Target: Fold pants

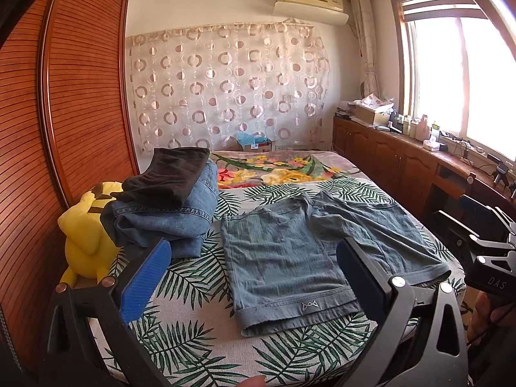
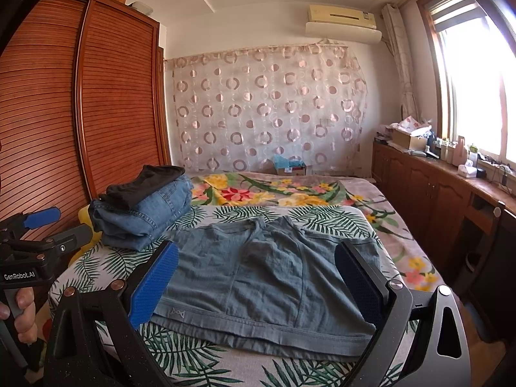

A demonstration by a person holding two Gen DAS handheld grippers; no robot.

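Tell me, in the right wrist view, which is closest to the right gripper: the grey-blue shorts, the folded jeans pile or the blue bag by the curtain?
From the right gripper:
1. Grey-blue shorts, spread flat just ahead.
2. Folded blue jeans pile, ahead on the left.
3. Crinkly blue bag, far end by the curtain.

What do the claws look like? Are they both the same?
Yes, they match. Each claw, left and right, has two black fingers with blue ridged pads and silver bolts at the joints. The left one's black frame says GenRobot.AI in white; the right one's shows DAS. Bare fingers hold the handle.
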